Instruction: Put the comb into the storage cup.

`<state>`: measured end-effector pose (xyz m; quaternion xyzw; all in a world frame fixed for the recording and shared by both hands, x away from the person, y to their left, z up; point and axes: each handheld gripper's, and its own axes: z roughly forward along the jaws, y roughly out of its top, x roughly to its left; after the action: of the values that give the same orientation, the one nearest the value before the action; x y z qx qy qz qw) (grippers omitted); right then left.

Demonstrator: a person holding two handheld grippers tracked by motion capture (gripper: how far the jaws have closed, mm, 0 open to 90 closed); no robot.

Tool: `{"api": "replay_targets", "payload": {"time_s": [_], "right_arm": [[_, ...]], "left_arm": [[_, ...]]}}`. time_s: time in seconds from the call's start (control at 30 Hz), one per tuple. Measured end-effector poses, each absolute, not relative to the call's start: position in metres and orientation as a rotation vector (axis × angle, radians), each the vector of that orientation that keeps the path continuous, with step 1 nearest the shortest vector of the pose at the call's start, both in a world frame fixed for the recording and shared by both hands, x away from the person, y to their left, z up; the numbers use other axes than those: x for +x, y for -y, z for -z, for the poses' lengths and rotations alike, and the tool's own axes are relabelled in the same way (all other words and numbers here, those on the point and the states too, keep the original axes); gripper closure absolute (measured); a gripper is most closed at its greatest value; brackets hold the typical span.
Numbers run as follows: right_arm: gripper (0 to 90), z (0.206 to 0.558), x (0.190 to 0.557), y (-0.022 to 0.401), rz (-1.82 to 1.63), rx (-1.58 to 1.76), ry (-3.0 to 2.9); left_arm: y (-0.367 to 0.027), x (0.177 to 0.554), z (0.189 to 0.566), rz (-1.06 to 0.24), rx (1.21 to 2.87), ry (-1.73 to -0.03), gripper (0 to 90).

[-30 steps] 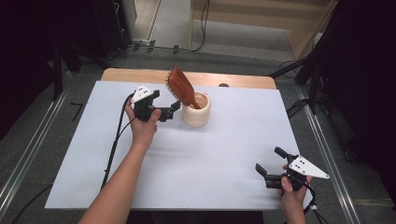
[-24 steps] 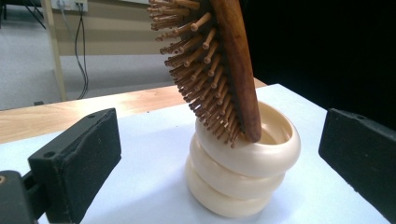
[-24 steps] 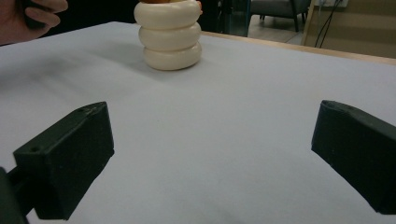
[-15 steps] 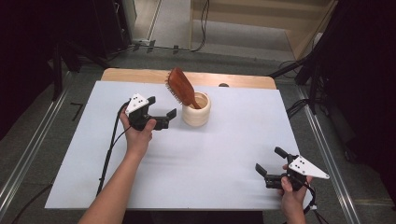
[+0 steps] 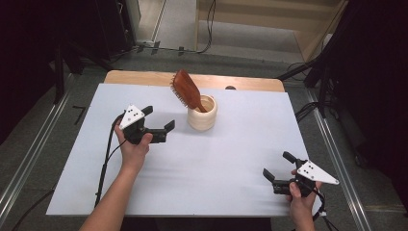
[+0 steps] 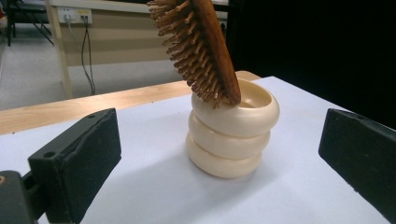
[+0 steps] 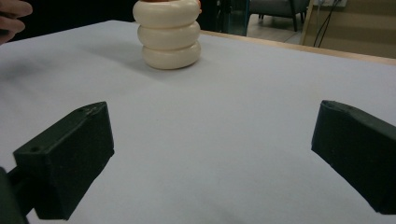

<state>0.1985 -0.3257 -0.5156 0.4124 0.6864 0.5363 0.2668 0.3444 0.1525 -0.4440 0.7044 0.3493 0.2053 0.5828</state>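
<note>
White table cover (image 5: 240, 159), wooden table edge (image 5: 144, 77), grey floor (image 5: 240, 36)

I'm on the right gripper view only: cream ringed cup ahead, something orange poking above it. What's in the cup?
Observer: A wooden hairbrush, handle down in the cup, head leaning toward the table's left.
Operator: Which way do the bristles face?
Observer: Toward the left gripper, as the left gripper view shows.
Operator: Is that gripper holding anything?
Observer: No. Its jaws are open, apart from the cup and aimed at it.
</note>
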Motion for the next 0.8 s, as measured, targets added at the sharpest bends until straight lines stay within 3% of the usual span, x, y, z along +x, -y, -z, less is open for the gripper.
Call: {"api": "replay_targets", "payload": {"time_s": [0.8], "right_arm": [[0.0, 0.516, 0.199, 0.326, -1.448, 1.111, -1.851]], "left_arm": [[-0.198, 0.299, 0.454, -0.558, 1.662, -0.826, 0.0]]}}
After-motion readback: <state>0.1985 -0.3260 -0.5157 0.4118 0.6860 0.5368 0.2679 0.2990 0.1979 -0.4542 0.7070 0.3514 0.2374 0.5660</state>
